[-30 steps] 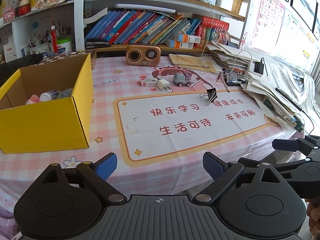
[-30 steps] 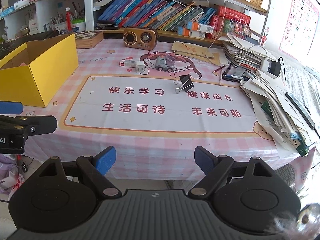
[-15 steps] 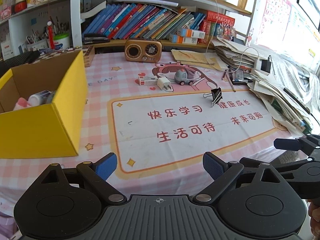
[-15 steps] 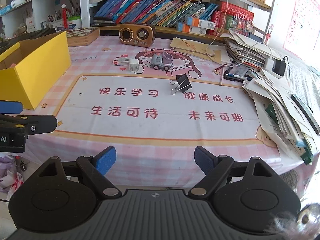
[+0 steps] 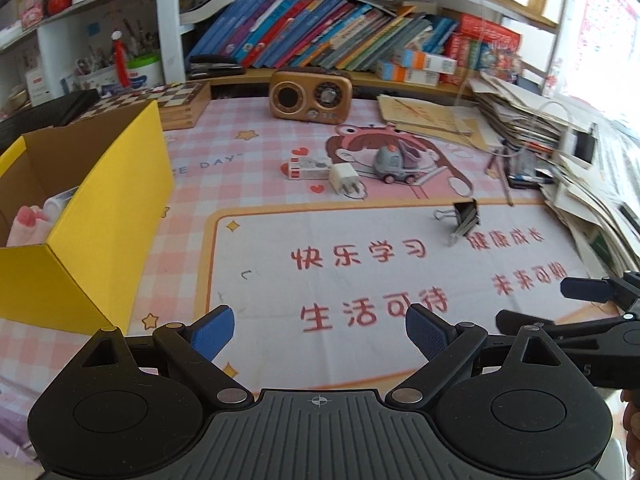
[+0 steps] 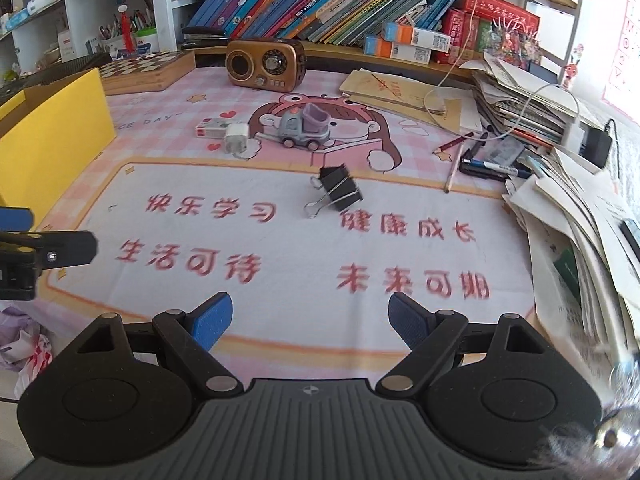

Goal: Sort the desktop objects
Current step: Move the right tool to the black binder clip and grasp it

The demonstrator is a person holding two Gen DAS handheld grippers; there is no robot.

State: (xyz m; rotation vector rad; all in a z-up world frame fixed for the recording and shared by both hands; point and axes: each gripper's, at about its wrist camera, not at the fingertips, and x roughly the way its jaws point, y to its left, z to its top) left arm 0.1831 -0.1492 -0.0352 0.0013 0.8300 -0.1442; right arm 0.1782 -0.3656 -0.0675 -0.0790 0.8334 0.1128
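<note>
Matt cardboard box [image 5: 100, 216] – glossy wood-look radio [image 6: 266, 65] – wire-handled binder clip [image 6: 338, 192].

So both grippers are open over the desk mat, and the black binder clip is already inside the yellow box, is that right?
Not quite. Both the left gripper and right gripper are open over the mat, but the black binder clip is not in the yellow box. The right wrist view shows it lying on the mat.

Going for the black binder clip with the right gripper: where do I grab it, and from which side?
Probably grip the black binder clip across its folded black body, from above with the right gripper. Its wire handles splay toward you on the mat, too thin to pinch reliably.
</note>
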